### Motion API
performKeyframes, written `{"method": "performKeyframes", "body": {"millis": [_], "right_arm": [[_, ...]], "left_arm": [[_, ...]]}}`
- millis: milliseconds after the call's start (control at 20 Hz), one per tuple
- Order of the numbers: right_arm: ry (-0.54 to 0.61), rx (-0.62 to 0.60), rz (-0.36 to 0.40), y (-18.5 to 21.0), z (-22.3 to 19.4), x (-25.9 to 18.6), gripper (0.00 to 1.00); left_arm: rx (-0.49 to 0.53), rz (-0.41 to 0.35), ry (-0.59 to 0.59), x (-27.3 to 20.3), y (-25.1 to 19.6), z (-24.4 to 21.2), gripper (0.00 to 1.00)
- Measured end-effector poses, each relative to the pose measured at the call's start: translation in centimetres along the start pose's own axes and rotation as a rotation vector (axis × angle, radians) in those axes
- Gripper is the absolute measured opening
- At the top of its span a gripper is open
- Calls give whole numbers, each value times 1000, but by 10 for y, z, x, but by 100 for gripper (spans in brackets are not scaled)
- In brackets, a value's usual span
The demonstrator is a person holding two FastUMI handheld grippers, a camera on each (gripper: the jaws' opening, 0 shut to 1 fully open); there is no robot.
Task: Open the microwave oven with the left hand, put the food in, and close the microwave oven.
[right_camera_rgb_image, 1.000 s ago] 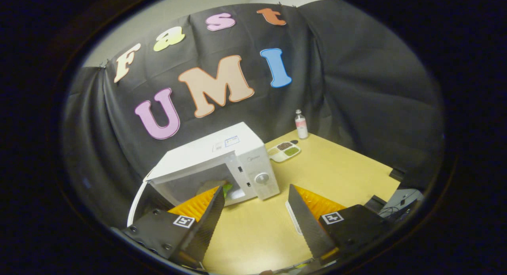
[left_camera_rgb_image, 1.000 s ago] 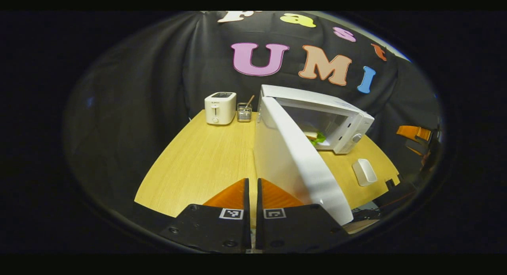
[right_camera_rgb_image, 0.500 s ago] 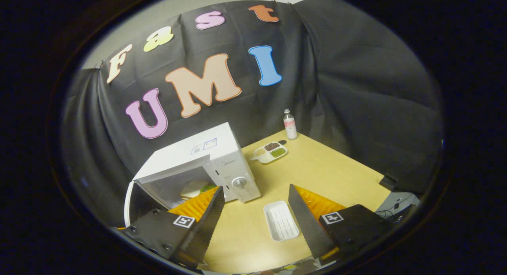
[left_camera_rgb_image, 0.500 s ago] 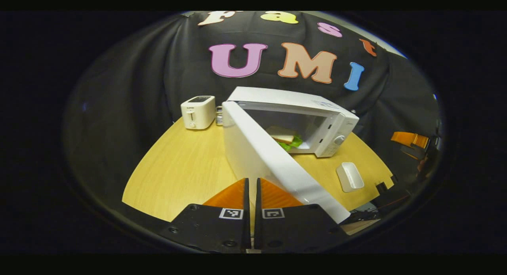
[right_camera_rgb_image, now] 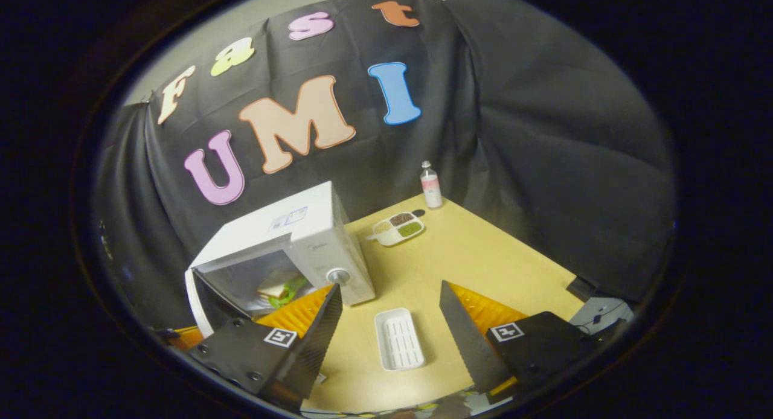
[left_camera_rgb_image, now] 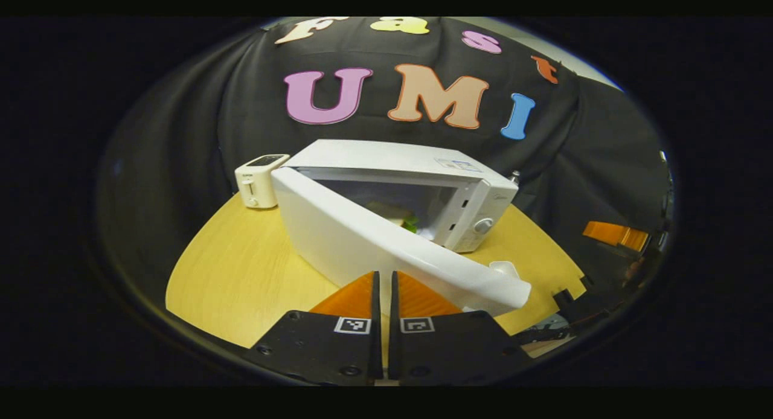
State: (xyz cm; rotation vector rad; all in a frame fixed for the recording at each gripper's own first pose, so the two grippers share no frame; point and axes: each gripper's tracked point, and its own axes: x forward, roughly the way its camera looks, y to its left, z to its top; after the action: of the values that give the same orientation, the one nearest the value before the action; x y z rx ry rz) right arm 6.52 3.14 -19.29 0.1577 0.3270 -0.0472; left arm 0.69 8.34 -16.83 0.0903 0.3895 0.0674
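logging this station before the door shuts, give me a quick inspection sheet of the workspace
surface: wooden table, bare in the middle.
job's things: microwave with its door partly open; sandwich with green leaves inside.
clutter: empty white tray in front of the microwave; toaster to its left; divided dish of grains and a small bottle near the back wall.
grippers: left gripper shut, right at the door's outer face; right gripper open, empty, above the tray.
cables: a thin lead off the table's near right corner.
surroundings: black cloth wall.
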Motion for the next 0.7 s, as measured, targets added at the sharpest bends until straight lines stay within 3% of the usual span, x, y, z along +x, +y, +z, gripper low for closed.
{"method": "performKeyframes", "body": {"millis": [450,700], "right_arm": [[0,-40,-22,-28,1,5,100],[19,-47,-26,-32,-7,2,100]], "left_arm": [[-92,-110,-7,51,-58,22,5],[-78,-133,-24,79,-73,39,2]]}}
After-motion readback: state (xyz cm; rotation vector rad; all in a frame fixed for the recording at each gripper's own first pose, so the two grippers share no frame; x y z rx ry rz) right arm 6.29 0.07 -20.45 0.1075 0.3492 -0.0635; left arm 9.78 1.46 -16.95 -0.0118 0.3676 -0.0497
